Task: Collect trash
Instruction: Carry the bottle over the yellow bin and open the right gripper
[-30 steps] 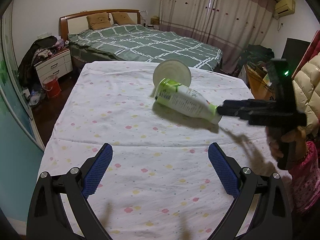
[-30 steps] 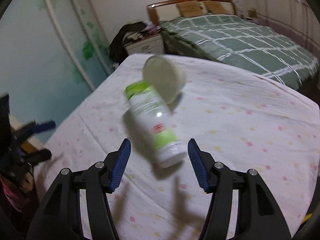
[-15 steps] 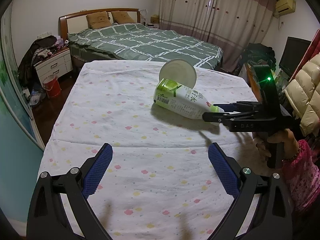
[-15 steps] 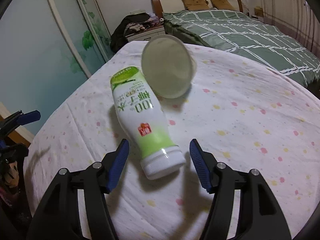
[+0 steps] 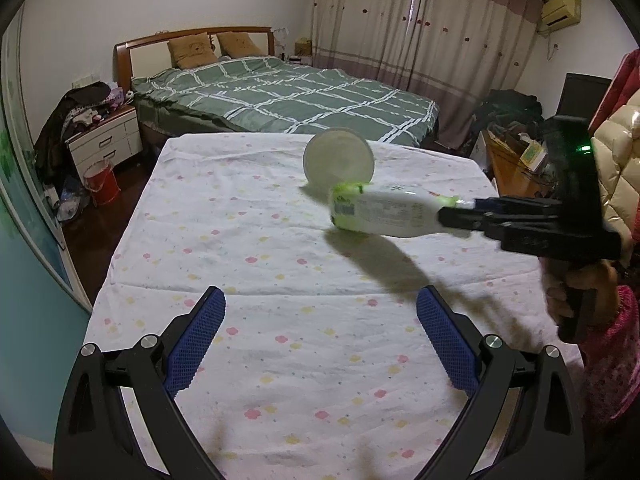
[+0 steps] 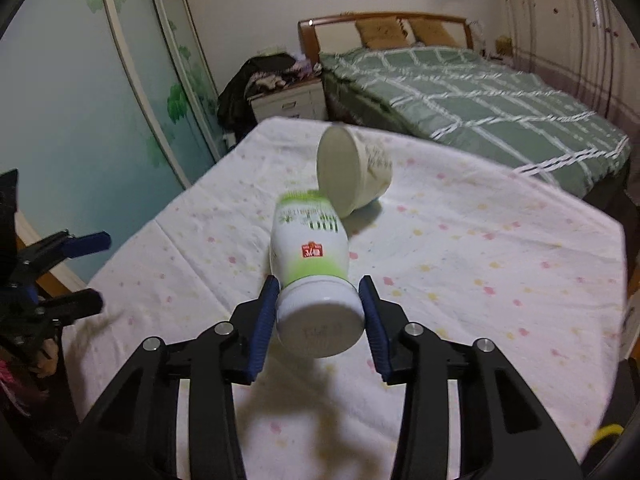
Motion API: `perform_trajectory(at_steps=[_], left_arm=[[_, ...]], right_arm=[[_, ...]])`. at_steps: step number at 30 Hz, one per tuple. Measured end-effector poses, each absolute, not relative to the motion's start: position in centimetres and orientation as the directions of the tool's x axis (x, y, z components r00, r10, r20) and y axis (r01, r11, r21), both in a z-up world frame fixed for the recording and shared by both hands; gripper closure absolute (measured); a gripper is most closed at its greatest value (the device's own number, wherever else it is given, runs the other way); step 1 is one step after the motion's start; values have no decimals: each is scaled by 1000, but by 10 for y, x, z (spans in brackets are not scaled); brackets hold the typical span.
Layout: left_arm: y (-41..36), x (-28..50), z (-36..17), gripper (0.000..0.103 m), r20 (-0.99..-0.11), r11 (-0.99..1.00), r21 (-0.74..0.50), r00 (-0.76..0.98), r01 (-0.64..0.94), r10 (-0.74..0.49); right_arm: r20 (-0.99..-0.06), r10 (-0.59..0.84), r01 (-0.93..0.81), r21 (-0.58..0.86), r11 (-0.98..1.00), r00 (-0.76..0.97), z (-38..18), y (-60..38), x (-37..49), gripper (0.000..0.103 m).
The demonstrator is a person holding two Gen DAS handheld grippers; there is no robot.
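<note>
Bottle (image 6: 308, 248), white with a green label, is clamped by its capped end between the blue pads (image 6: 264, 320) of the right gripper (image 6: 319, 312). The jaws have just been closing and now press on the cap from both sides. In the right wrist view the bottle sits at centre frame, its far end pointing away toward a tipped white cup (image 6: 354, 172). In the left wrist view the bottle (image 5: 384, 212) appears right of centre, raised clear of the cloth with its shadow cast beneath it, and the right gripper (image 5: 460, 216) reaches in from the right edge, held by a hand (image 5: 576, 292) in a pink sleeve. The cup (image 5: 339, 158) lies on its side just behind the bottle's far end; whether the two touch cannot be told.

Left gripper (image 5: 320, 340) fills the lower frame of its own view, jaws standing wide apart with nothing between them, over the spotted white tablecloth (image 5: 240, 240). A green checked bed (image 5: 288, 96) occupies the upper centre.
</note>
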State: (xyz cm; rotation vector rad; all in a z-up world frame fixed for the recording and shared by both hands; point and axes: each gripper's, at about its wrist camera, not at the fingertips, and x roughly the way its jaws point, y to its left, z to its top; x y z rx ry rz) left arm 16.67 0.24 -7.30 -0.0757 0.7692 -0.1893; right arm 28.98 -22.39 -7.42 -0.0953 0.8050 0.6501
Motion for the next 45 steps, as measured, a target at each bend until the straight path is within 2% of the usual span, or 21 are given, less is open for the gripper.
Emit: perform_trajectory(at_steps=[6, 16, 33, 39, 43, 45], left_arm=[[-2, 154, -66, 8, -666, 976, -144, 713, 165, -219], [-12, 132, -62, 8, -655, 969, -151, 714, 198, -248], [-39, 133, -62, 8, -668, 961, -132, 694, 243, -268], [-50, 146, -68, 8, -681, 958, -129, 679, 257, -274], [-62, 159, -73, 8, -693, 955, -123, 666, 269, -276], [-70, 166, -75, 8, -697, 954, -115, 662, 277, -276]], right_arm=[[-669, 475, -541, 129, 831, 571, -44, -243, 251, 63], [-645, 440, -477, 130, 869, 625, -26, -275, 200, 64], [-590, 382, -378, 137, 916, 711, 0, -329, 167, 64], [-573, 191, -158, 107, 982, 797, 5, -404, 156, 64], [-595, -26, 55, 31, 998, 803, -13, -460, 153, 64], [-620, -79, 118, 22, 993, 781, -28, -480, 156, 64]])
